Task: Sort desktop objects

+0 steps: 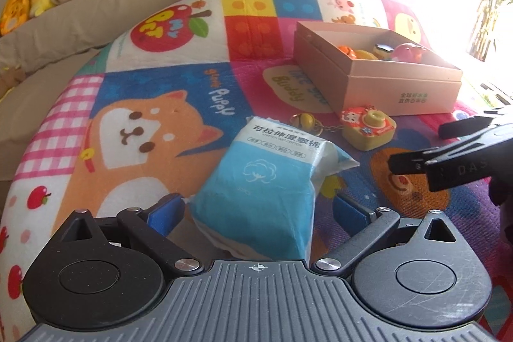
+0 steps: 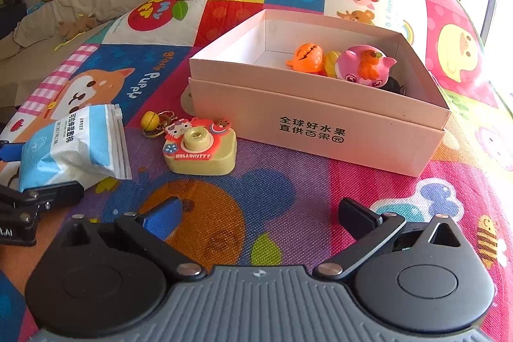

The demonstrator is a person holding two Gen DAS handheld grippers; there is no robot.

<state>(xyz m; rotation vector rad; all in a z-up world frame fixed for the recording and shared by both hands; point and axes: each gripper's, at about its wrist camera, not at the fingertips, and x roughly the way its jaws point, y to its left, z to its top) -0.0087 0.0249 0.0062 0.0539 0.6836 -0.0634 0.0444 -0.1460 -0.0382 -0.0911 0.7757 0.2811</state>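
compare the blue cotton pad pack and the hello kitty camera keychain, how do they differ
The cotton pad pack is a soft, crumpled blue-and-white bag; the camera keychain is a hard, moulded yellow-and-red toy. The pack lies between the left tool's open fingers, while the keychain sits free, near the pink box. The pack is clearly larger. Both rest on the colourful mat, outside the box.

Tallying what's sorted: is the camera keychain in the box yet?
Out. The camera keychain lies on the mat in front of the box.
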